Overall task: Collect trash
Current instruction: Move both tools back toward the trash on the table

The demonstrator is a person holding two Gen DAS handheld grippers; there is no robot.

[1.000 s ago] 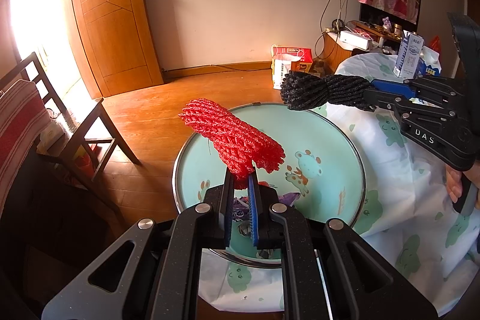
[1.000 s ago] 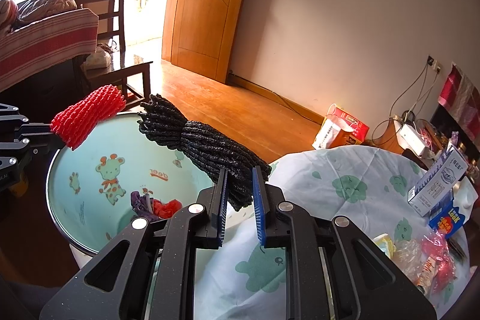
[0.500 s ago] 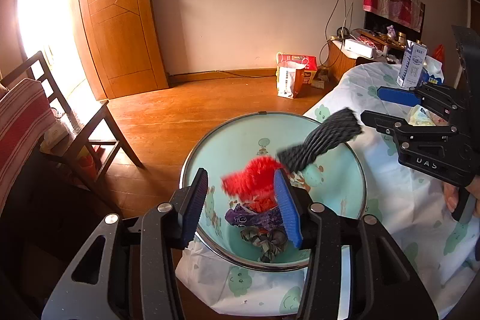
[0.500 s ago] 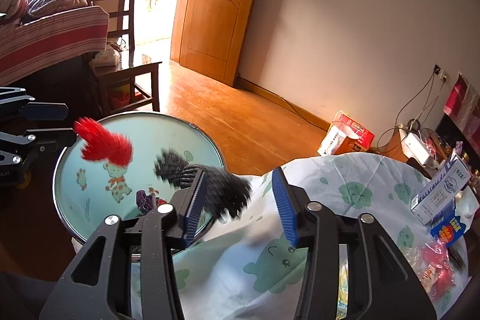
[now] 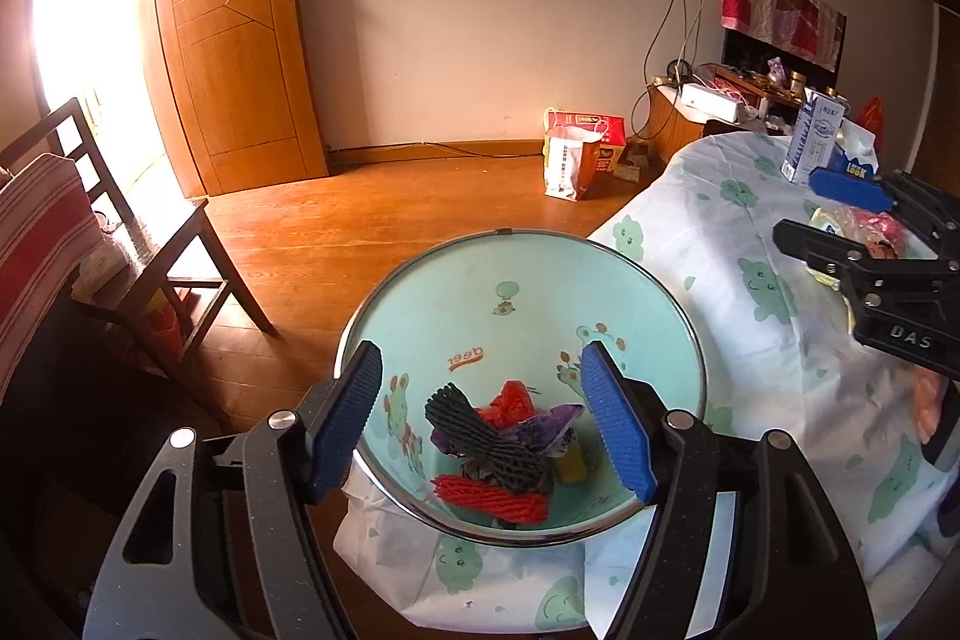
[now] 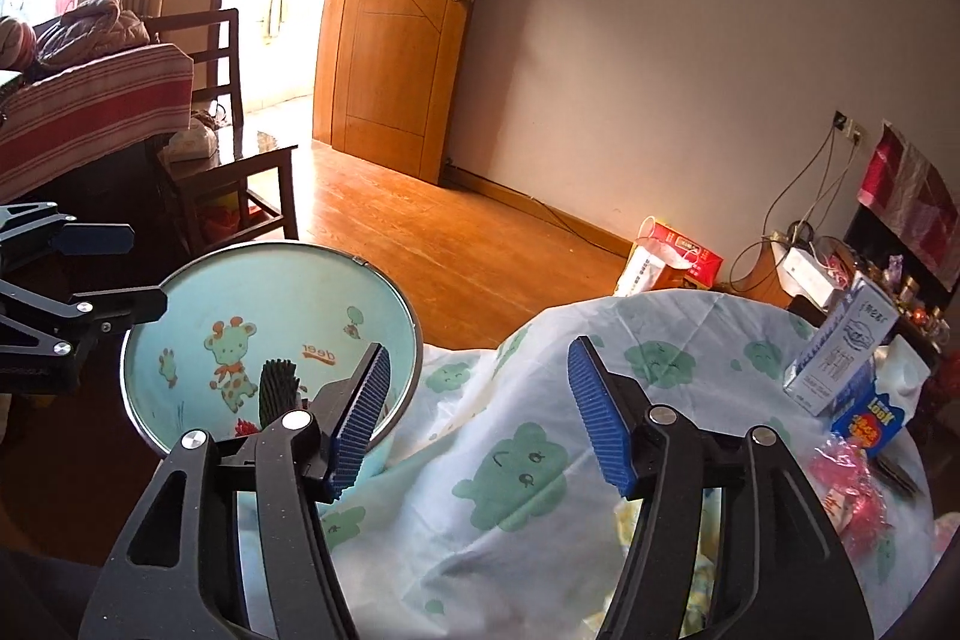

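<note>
Both claws empty at this moment. My left claw (image 5: pixel 483 418) hangs over the trash bin (image 5: pixel 516 239), jaws spread wide, nothing between the pads; my right claw (image 6: pixel 477 415) is likewise spread and bare, held over the edge of the worktop (image 6: pixel 540 466) under its frog-print cloth, just beside the bin. Inside the bin: black foam net (image 5: pixel 486 439) lying across the heap, red foam net (image 5: pixel 489 499) under it at the near side, a second red scrap (image 5: pixel 510 400), a purple wrapper (image 5: pixel 552 424), something yellow (image 5: pixel 570 469). From the right wrist view only the upright tip of the black net shows above the claw finger. So, as I judge it, a fair share of the collecting is done: both nets are in and resting on the earlier litter. Left to do, by the look of the far end of the worktop: a pink crinkled wrapper (image 6: pixel 852 466), a blue snack packet (image 6: pixel 870 421), pale yellowish packaging (image 5: pixel 831 220) near the right claw. The milk carton (image 6: pixel 840 352) stands upright; cannot tell whether it is trash or in use. Next reach will probably be toward that cluster; thin film wrappers may slip or drag the cloth.
</note>
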